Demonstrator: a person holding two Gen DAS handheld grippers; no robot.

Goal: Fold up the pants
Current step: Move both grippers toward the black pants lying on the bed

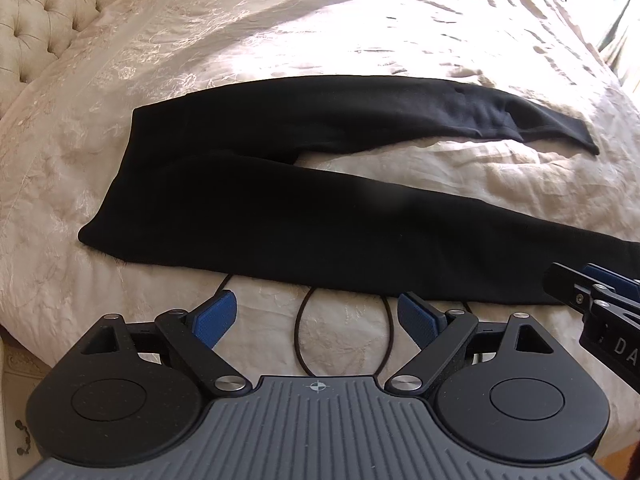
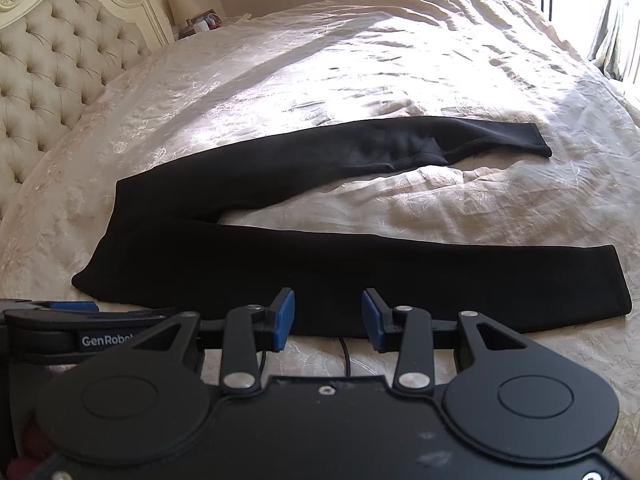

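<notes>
So from the left wrist view, the black pants [image 1: 248, 184] are spread flat on the bed [image 1: 360, 40] just ahead of the left gripper [image 1: 316, 316], long axis running straight across the picture — waistband end off to the left, the 2 legs splaying out to the right in a shallow V. The left fingers [image 1: 218, 314] stand wide apart with nothing between them, just bedspread and a black cable [image 1: 298, 336] looping under them, and the near edge of the pants sits just beyond the tips. The right gripper [image 1: 592, 284] pokes in at the right edge over the near leg. From the right wrist view, same layout: pants across the frame, the near leg [image 2: 440, 280] lying crosswise right past the right fingers [image 2: 286, 318], which are partly open and holding nothing. The far leg [image 2: 400, 148] angles away, well apart from the near one at the cuffs. My read is the left hand is closer to the waistband side and the right is closer to the cuffs — so each grabs its own end to stack the legs, nothing folded yet.
</notes>
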